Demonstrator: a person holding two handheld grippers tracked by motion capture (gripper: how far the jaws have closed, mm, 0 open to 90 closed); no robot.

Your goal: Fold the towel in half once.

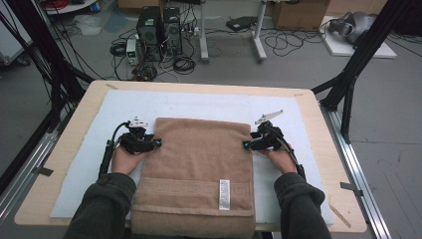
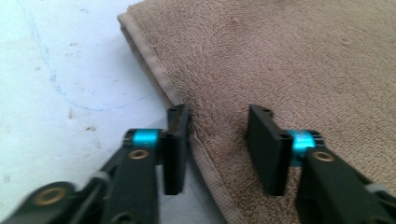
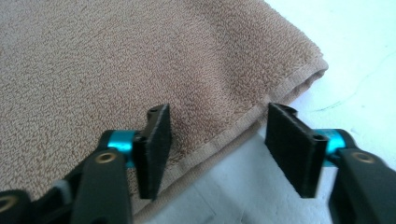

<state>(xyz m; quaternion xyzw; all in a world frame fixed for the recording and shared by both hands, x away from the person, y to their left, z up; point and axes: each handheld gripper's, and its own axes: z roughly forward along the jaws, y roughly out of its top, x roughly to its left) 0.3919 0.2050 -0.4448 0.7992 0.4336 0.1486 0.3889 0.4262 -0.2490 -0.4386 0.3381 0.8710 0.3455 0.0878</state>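
Folded tan towel (image 1: 199, 164) flat on white mat (image 1: 199, 102), mat on light wooden table (image 1: 308, 107). Towel roughly centred, near end hanging over table's front edge; white care label (image 1: 225, 194) on top face near that end, woven band running across beside it.

Left gripper (image 1: 155, 143) at towel's left edge, toward far corner, held in left hand (image 1: 125, 158). Jaws spread apart, nothing clamped. In left gripper view (image 2: 217, 140), jaws straddling hemmed edge: one pad over white mat just beside hem, other over terry surface. Contact with cloth not certain from this angle. Far left corner of towel visible up ahead, folded layers showing at the corner.

Right gripper (image 1: 247, 144) at towel's right edge, opposite the left one, held in right hand (image 1: 281, 158). Jaws likewise parted, gripping nothing. In right gripper view (image 3: 219, 140), one pad above towel surface, other over mat, hem passing between them. Far right corner of towel rounded, fold visible at its tip.

Grey three-cornered plates atop both grippers; cables trailing back along forearms. Dark sleeves (image 1: 107, 199) coming in from bottom of high view.

Faint blue pen marks and small dark specks on mat in left gripper view.

Beyond table: computer towers (image 1: 159, 32) on floor amid tangled cables, black frame legs either side
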